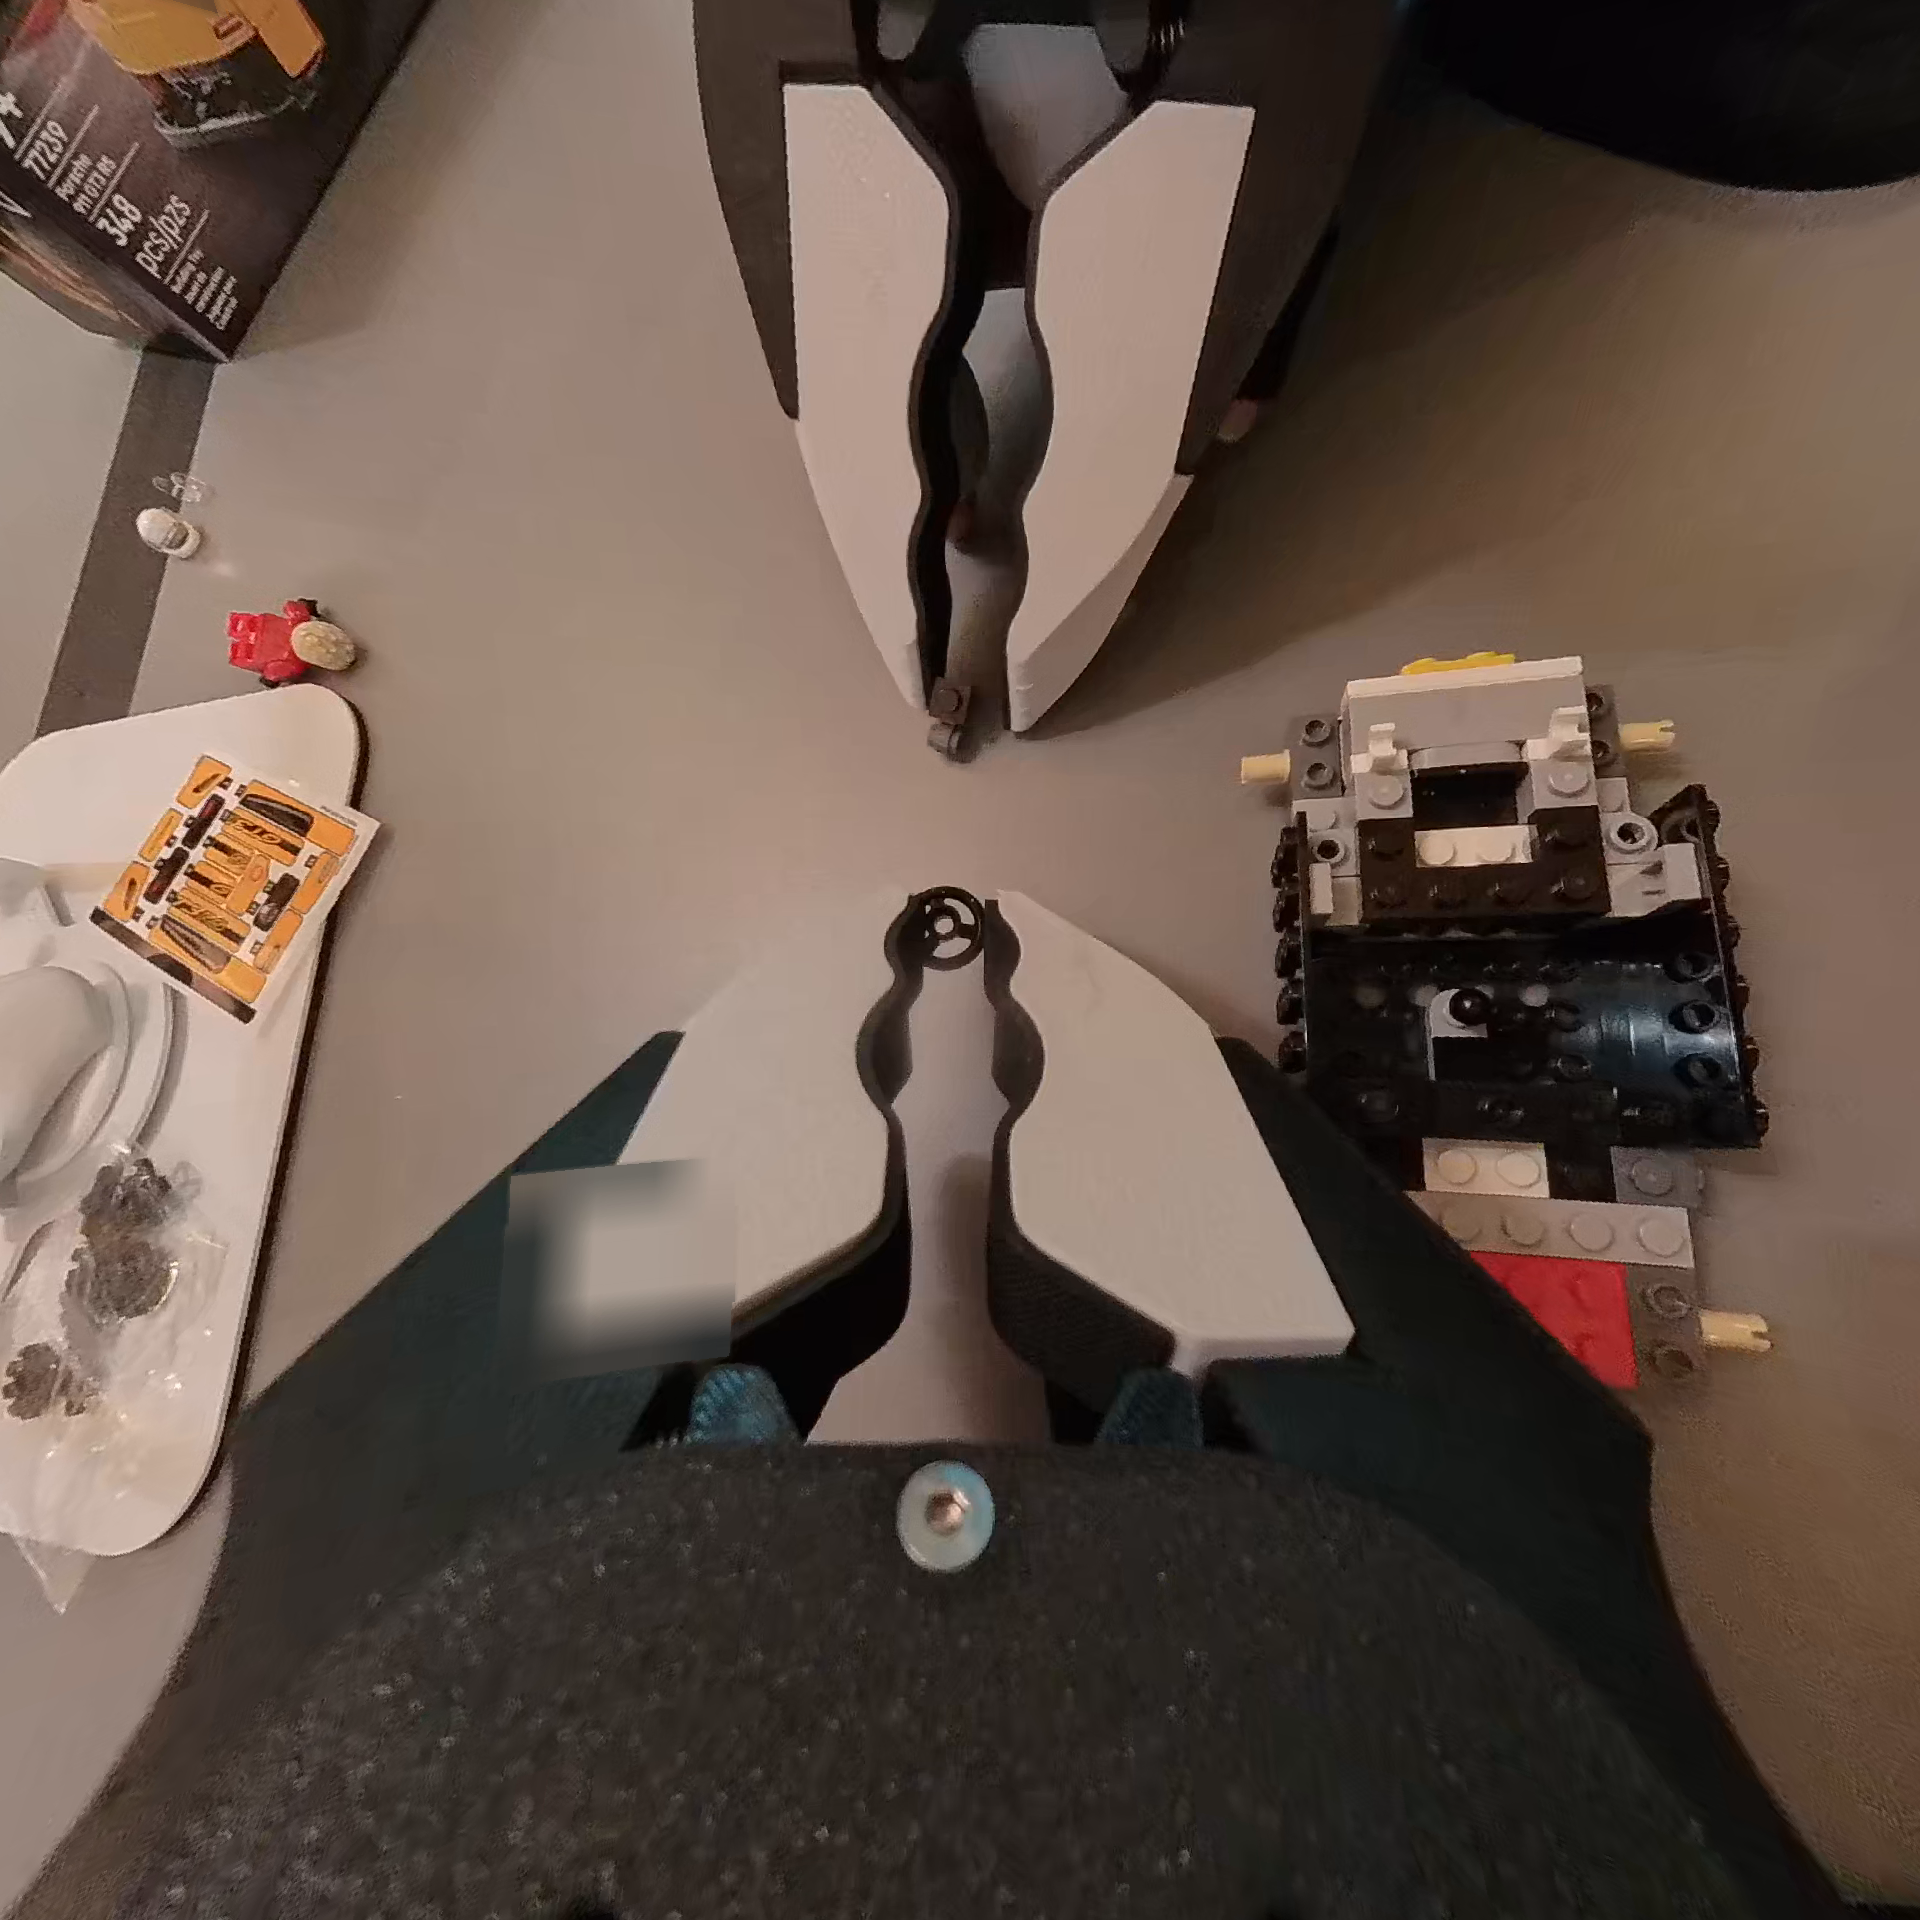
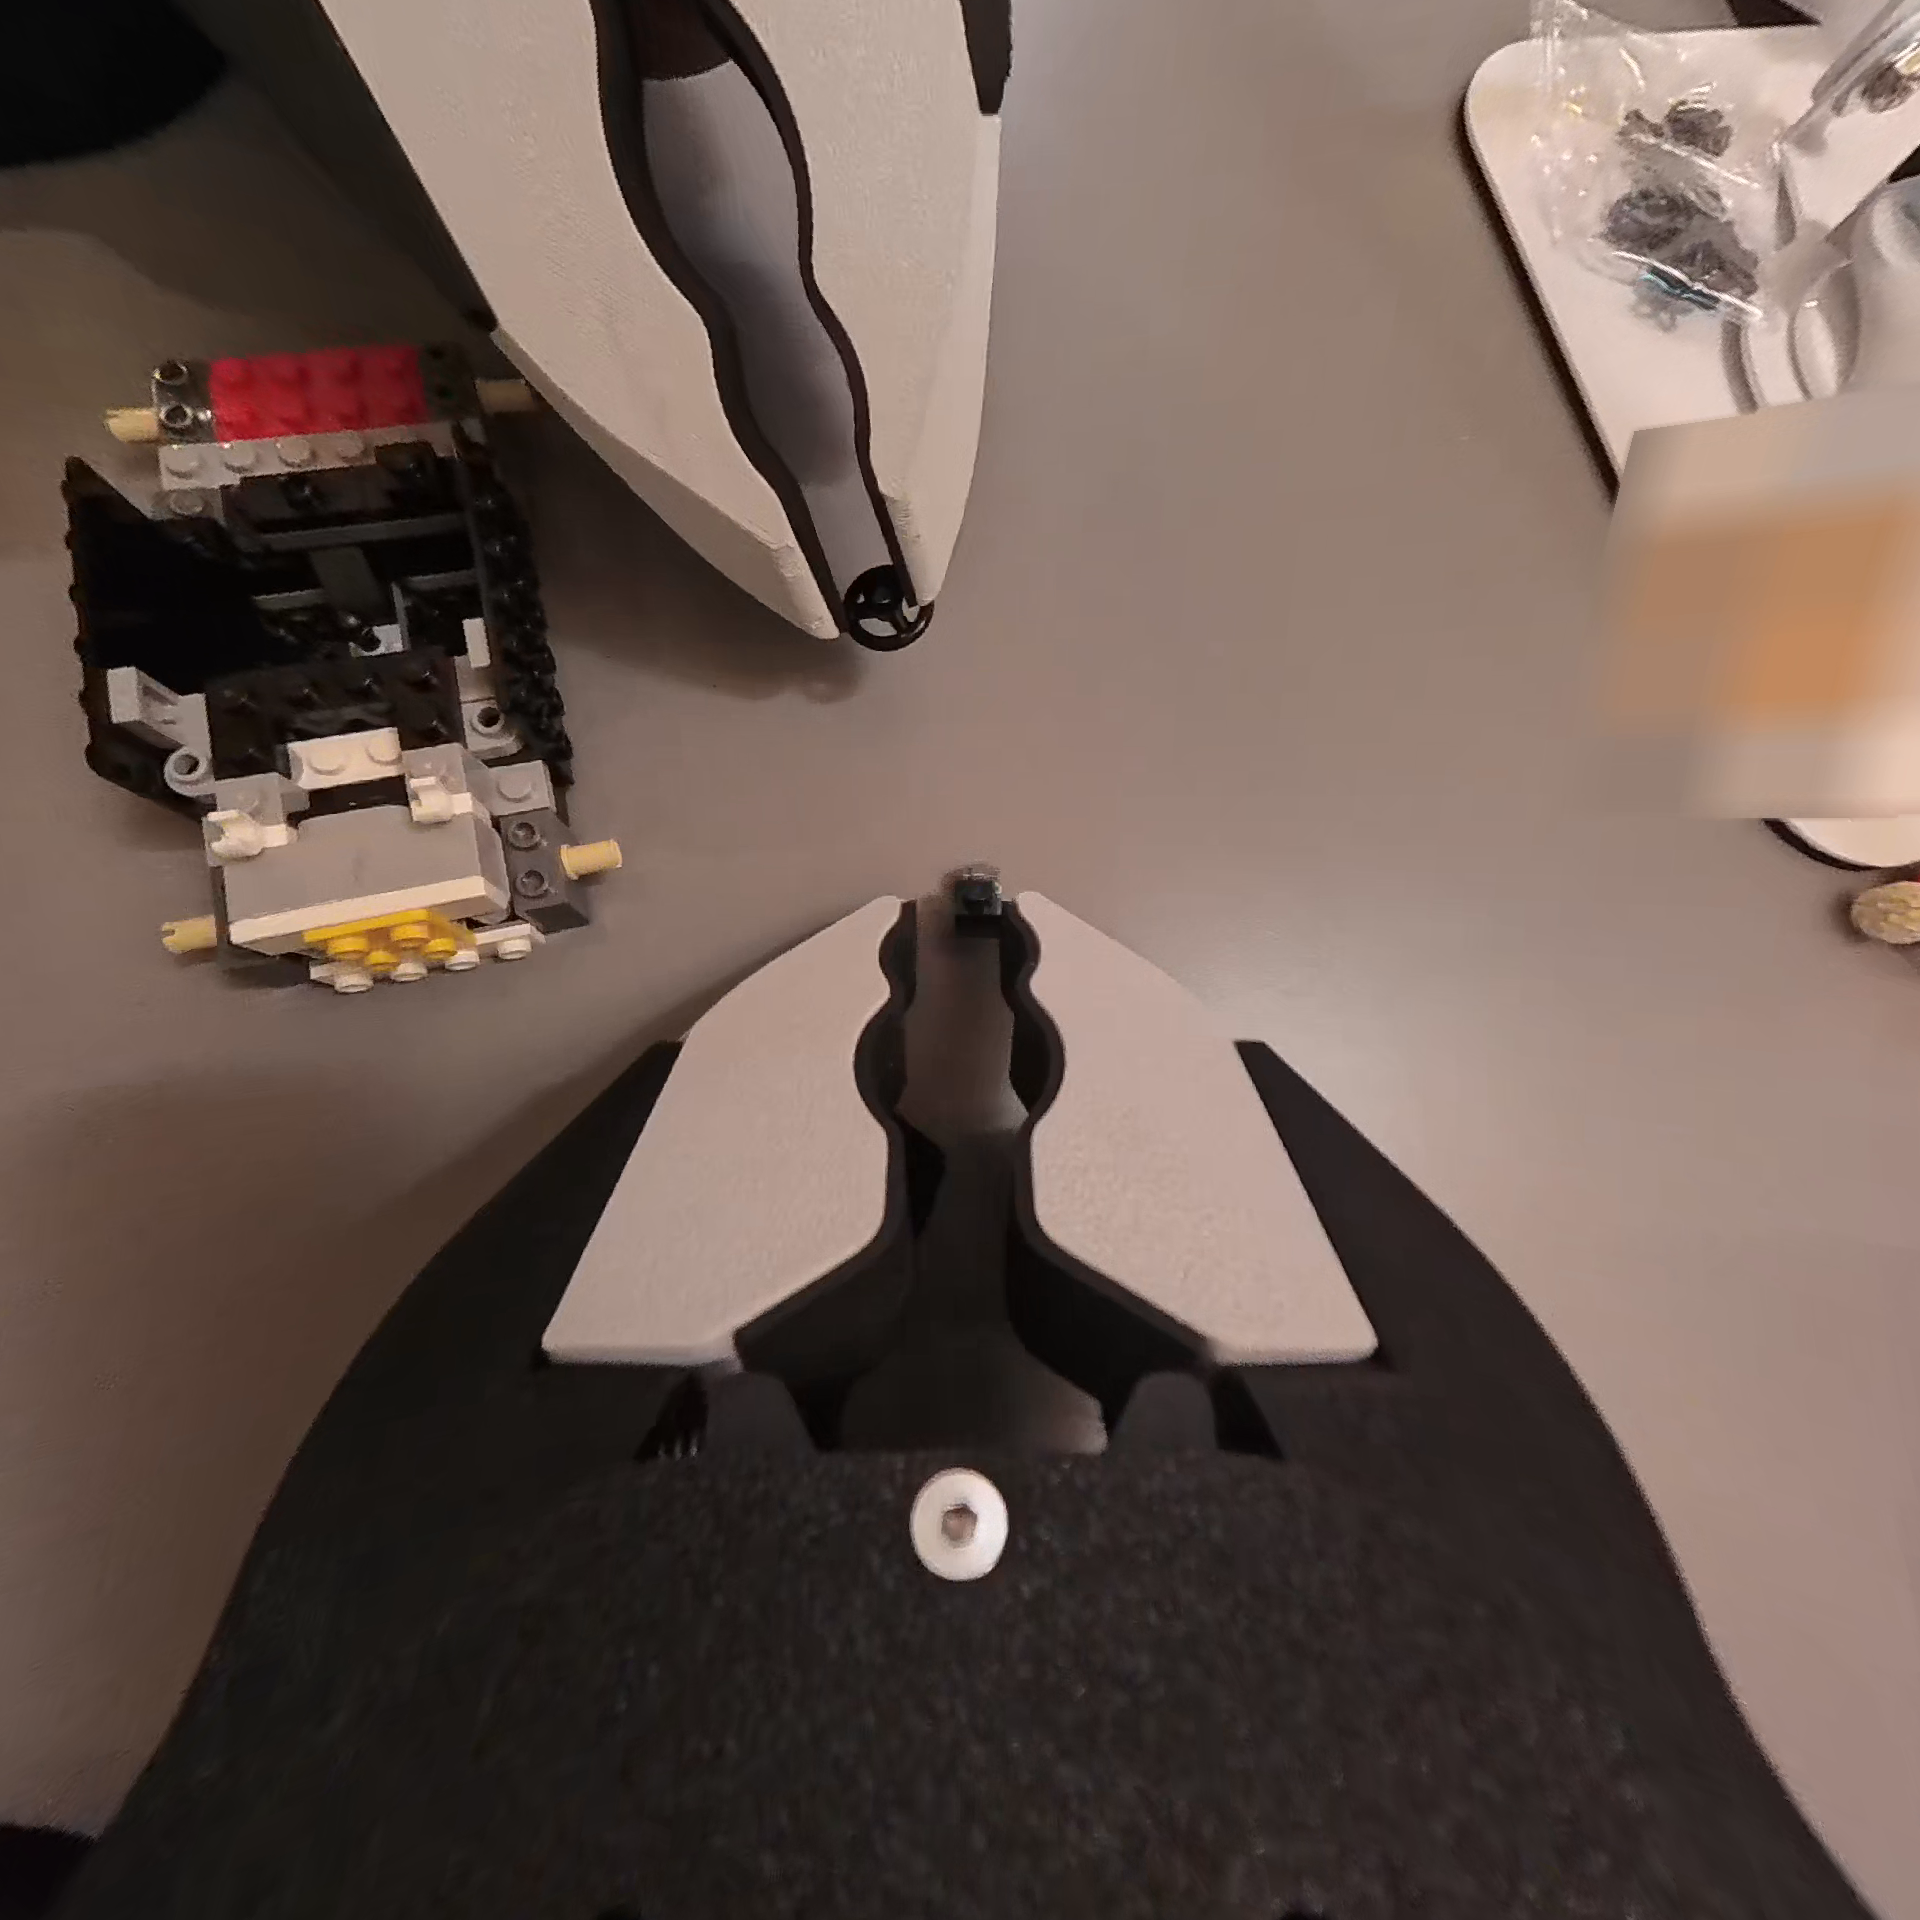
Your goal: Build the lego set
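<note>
My left gripper [image 1: 948,914] is shut on a small black steering wheel [image 1: 943,930], held above the grey table. My right gripper [image 2: 971,894] is shut on a small dark grey piece [image 2: 974,894]. The two grippers face each other tip to tip with a gap between them. In the left wrist view the right gripper [image 1: 966,717] comes in from the top with the dark grey piece [image 1: 951,717]. In the right wrist view the left gripper [image 2: 883,613] shows with the steering wheel [image 2: 883,605]. The partly built car [image 1: 1507,997] lies on the table beside them; it also shows in the right wrist view [image 2: 332,675].
A white tray [image 1: 291,1018] at the left holds an orange sticker sheet [image 1: 234,883], a white dish [image 1: 73,1081] and bags of dark parts [image 1: 114,1257]. A red minifigure piece [image 1: 275,644] and the set's box [image 1: 166,166] lie farther back. The tray [image 2: 1538,208] also shows at the right wrist view's upper right. The gap from one gripper's tips to the other's is roughly 5 cm.
</note>
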A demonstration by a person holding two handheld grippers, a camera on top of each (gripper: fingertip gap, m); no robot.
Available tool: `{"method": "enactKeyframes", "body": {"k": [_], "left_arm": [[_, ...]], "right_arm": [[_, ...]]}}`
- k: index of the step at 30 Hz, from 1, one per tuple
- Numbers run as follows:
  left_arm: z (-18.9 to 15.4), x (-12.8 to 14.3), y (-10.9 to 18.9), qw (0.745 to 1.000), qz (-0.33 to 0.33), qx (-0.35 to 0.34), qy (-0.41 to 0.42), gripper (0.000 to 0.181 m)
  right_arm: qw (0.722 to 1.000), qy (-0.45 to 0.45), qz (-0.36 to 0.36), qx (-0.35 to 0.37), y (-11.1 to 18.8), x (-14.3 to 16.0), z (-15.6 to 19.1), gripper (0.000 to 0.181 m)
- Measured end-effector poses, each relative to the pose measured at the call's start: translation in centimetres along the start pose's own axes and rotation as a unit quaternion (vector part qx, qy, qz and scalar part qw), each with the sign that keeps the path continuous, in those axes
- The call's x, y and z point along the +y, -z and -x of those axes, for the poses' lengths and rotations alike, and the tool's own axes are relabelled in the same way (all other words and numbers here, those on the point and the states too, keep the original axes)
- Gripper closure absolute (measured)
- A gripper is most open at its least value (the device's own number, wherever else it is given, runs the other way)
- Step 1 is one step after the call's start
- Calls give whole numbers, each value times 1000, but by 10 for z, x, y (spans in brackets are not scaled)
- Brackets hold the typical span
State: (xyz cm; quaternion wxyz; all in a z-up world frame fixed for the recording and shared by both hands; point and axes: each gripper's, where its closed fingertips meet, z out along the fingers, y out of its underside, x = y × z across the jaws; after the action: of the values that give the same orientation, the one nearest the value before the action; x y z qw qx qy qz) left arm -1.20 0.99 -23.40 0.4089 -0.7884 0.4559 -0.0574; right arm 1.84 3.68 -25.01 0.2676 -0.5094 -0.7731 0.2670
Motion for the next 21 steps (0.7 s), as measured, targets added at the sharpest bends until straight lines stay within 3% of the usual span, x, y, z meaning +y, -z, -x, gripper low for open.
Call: {"method": "enactKeyframes", "body": {"k": [8, 18, 21], "left_arm": [[3, -3, 2, 1000, -11, -12, -1, 175], [2, -3, 1, 1000, -14, -8, 0, 175], [1, -4, 1, 1000, -16, -5, -2, 175]], "right_arm": [[999, -25, -38, 0, 11, -11, -5, 155], [996, -11, 30, -82, 9, 7, 26, 150], [997, -24, 41, -63, 10, 10, 18, 134]]}}
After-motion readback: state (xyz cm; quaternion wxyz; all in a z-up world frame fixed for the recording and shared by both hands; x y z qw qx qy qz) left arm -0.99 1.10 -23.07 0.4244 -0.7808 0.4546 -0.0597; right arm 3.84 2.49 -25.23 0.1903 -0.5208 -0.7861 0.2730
